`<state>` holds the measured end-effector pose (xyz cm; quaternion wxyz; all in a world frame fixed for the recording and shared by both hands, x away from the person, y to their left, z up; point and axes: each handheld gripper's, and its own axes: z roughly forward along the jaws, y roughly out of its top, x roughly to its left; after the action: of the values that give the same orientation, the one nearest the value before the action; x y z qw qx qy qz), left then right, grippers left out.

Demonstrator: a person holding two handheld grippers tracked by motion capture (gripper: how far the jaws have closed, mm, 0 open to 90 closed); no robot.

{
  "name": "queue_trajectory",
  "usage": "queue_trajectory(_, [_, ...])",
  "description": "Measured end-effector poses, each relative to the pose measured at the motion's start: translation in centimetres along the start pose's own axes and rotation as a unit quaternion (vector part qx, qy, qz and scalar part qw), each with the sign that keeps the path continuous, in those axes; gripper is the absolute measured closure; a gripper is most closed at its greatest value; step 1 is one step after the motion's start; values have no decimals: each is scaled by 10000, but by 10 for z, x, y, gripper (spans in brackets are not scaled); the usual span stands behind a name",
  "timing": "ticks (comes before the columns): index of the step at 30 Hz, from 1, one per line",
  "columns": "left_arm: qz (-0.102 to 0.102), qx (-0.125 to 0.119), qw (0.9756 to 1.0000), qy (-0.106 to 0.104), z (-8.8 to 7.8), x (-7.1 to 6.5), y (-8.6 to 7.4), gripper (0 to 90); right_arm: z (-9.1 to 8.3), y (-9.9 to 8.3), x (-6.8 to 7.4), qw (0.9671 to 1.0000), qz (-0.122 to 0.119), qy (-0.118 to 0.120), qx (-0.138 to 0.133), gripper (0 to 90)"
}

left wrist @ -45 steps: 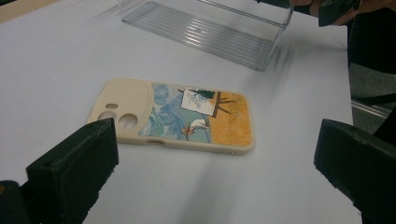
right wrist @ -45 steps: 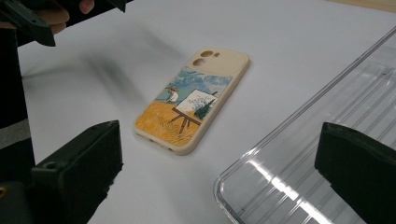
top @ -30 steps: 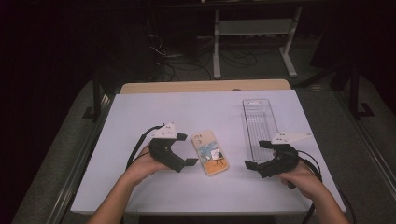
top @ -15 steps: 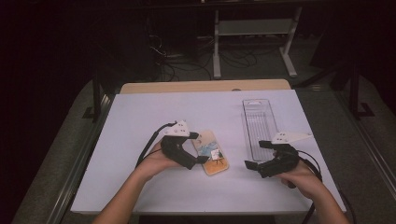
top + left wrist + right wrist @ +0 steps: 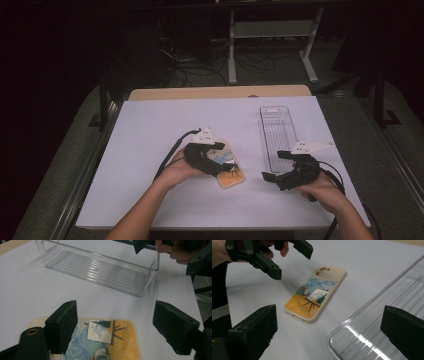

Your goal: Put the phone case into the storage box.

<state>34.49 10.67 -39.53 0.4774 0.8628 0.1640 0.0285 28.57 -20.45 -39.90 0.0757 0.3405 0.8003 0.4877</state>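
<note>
A: Starting at the left, what do we find around our left gripper point(image 5: 220, 161)?

B: Its jaws stand fairly wide and have just been closing. The phone case point(image 5: 227, 167) lies flat on the white table point(image 5: 150, 130) directly under them, its painted back up, no pad pressing on it. In the left gripper view one jaw hangs over the case's near corner and the other stands past its long edge, above bare table. Left of this gripper and beyond it, the table is open all the way to the edge.

A: And further right?

B: A bare strip of table lies between the case and the clear tray point(image 5: 278, 135), which stands empty just ahead of our right gripper point(image 5: 272, 166). That gripper's jaws are spread wide, holding nothing; the tray's near rounded corner sits between them in the right gripper view.

A: What changed?

B: A second ago the left gripper sat just left of the case; now it is over it. The right gripper, case and tray have stayed put.
</note>
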Motion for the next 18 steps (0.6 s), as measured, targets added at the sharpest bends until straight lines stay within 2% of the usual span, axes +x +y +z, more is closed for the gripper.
queue_trajectory(5, [29, 33, 10000, -28, 9, 0, 0, 312, 0, 0, 0, 10000, 36, 1, 7, 4])
queue_trajectory(10, [-151, 27, 9999, -40, 21, 2, 0, 424, 0, 0, 0, 10000, 25, 2, 7, 4])
queue_trajectory(14, [-175, 160, 9997, -91, 32, 4, -2, 525, 0, 0, 0, 10000, 23, -5, 2, 4])
queue_trajectory(15, [-109, 180, 9997, -92, 35, 4, -2, 550, 0, 0, 0, 10000, 29, -7, 3, 4])
queue_trajectory(18, [-114, 280, 9995, -126, 45, 4, -3, 622, 0, 0, 0, 10000, 25, -7, 2, 4])
